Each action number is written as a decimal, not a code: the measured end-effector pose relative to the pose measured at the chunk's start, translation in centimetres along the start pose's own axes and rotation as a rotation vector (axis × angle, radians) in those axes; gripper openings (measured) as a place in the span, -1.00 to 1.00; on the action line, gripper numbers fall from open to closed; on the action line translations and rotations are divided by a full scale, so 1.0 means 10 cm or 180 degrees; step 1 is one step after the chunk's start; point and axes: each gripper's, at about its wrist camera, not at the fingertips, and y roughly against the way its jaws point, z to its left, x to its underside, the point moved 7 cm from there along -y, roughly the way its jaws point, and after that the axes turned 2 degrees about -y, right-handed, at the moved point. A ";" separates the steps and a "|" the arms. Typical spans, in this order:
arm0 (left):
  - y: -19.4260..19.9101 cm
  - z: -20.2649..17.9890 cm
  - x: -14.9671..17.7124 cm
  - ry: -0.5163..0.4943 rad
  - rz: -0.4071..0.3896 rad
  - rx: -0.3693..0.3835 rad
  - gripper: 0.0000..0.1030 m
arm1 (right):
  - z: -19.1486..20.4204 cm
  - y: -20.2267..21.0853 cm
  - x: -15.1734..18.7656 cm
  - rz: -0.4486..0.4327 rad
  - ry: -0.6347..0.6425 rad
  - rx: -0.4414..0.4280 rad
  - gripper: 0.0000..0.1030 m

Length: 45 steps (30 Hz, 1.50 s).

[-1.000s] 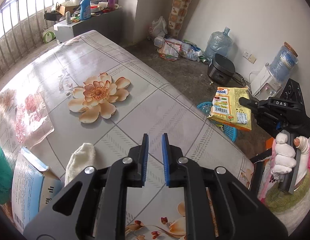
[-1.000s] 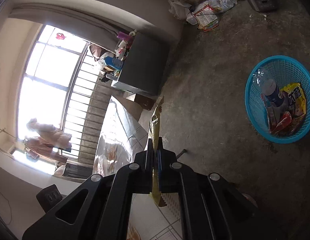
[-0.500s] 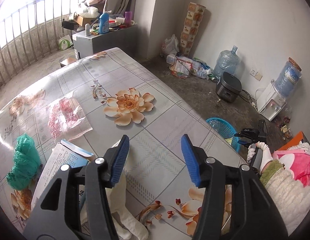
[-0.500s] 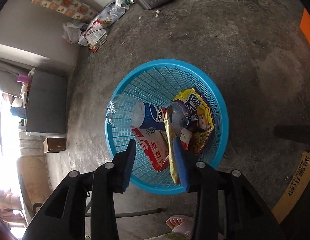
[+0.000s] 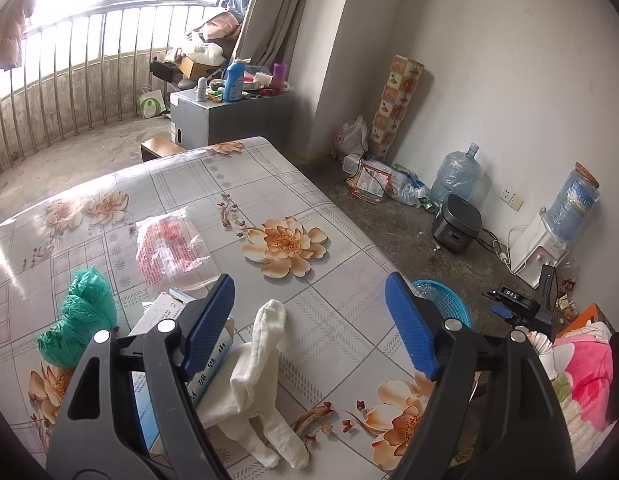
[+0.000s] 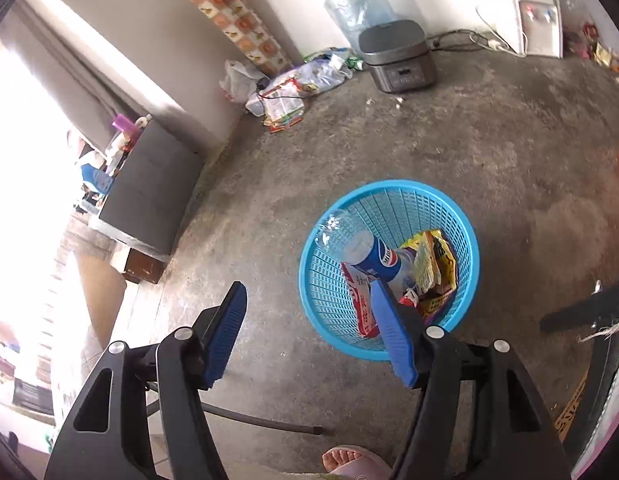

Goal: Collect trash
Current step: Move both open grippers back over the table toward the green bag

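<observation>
Now both tongs tilt downward, just spread, nothing between — left tongs (image 5: 309,328) over the white glove (image 5: 253,376), right tongs (image 6: 309,336) by the blue basket (image 6: 329,312).

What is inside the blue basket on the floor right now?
In the blue basket: a Pepsi bottle, a yellow snack wrapper and a red-and-white packet. The right gripper's finger covers part of the pile; anything beneath stays hidden.
</observation>
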 end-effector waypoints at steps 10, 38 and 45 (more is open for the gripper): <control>0.49 0.13 -0.08 0.0060 -0.0423 -0.0110 0.61 | 1.64 0.99 0.23 -0.0314 0.1470 -0.0458 0.88; 1.28 1.40 0.54 0.0792 -0.0588 -0.0784 0.62 | 2.47 0.77 2.17 0.1057 0.3205 -0.0150 0.88; 1.16 1.73 0.58 0.1051 -0.0559 -0.0748 0.62 | 2.50 0.78 2.19 0.0945 0.3290 -0.0289 0.88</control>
